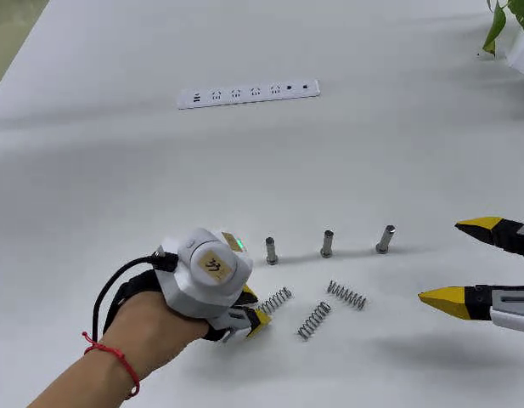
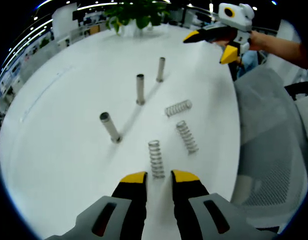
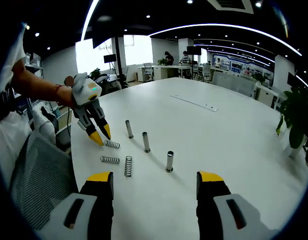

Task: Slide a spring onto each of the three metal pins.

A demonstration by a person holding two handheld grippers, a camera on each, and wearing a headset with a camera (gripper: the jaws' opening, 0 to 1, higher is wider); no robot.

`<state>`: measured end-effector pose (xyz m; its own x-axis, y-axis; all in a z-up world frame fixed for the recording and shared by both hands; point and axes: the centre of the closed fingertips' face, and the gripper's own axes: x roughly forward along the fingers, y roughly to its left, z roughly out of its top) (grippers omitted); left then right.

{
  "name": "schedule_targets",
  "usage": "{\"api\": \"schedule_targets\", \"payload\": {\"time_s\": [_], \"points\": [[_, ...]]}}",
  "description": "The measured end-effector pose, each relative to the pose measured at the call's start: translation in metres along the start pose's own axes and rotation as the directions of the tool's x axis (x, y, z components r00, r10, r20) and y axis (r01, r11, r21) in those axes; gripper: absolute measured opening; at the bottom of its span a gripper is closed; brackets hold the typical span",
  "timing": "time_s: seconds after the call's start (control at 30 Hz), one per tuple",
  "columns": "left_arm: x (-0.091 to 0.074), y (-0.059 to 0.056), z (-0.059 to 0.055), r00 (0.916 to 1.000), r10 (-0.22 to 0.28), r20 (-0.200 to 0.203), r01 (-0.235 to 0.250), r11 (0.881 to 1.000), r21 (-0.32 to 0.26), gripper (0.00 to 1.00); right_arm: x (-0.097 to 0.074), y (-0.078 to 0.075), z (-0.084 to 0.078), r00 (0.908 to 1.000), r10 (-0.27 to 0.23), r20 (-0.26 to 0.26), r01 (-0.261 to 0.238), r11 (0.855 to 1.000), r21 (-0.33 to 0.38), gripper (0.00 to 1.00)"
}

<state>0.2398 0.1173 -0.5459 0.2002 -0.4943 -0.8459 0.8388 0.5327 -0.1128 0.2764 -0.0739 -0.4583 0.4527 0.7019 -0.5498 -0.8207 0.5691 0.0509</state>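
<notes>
The left gripper (image 2: 158,177) keeps its two yellow-tipped fingers at a narrow gap, not shut. The near end of a small coiled steel spring (image 2: 155,158) lies on the white table (image 2: 54,150) just between the tips. I cannot tell whether either tip touches the wire. This spring points straight away from the fingers. The second spring (image 2: 187,136) lies a little beyond the right-hand fingertip, and the third spring (image 2: 178,107) is further ahead of that one. Beyond the left-hand fingertip stand short grey metal pins, all upright: the nearest pin (image 2: 110,127), the middle pin (image 2: 140,89) and the far pin (image 2: 160,69). All of them are bare, so no spring is on a pin yet.

The right gripper (image 3: 154,177) has its fingers wide apart and holds nothing. The pins and springs lie well ahead of its tips.

I judge the spring to be very light, made of thin round wire, soft along its length and slippery. If it is pinched only at the end coil, it may roll or jump out of the fingers. It seems better to take it across the coils, nearer to one end, with a gentle squeeze. Then the coils are not crushed and the other end stays free and open to go over the pin top. The pins look narrow at the foot, so a side push may tip them.
</notes>
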Motion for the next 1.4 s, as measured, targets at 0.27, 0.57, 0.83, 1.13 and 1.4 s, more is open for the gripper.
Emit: {"api": "schedule_targets", "payload": {"time_s": [0.27, 0.57, 0.83, 1.13, 1.4], "points": [[0.003, 0.000, -0.004, 0.9998, -0.001, -0.018, 0.001, 1.000, 0.003, 0.17, 0.000, 0.002, -0.001, 1.0000, 0.001, -0.003, -0.001, 1.000, 0.000, 0.68], [0.004, 0.001, -0.005, 0.9997, 0.014, -0.022, -0.014, 1.000, 0.004, 0.12, -0.001, 0.003, -0.001, 1.0000, -0.002, -0.003, 0.002, 1.000, 0.001, 0.67], [0.003, 0.002, -0.005, 0.9997, 0.021, -0.007, -0.022, 0.999, -0.025, 0.11, -0.001, 0.004, -0.004, 1.0000, -0.001, -0.009, 0.001, 1.000, 0.000, 0.67], [0.002, 0.000, -0.007, 0.9998, 0.014, 0.017, -0.013, 0.998, -0.056, 0.11, 0.002, 0.009, -0.001, 0.9999, 0.009, -0.009, -0.009, 1.000, -0.007, 0.66], [-0.006, -0.002, -0.005, 0.9976, 0.008, 0.069, 0.000, 0.993, -0.115, 0.10, 0.005, 0.016, 0.003, 0.9995, 0.029, -0.011, -0.029, 0.999, -0.015, 0.65]]}}
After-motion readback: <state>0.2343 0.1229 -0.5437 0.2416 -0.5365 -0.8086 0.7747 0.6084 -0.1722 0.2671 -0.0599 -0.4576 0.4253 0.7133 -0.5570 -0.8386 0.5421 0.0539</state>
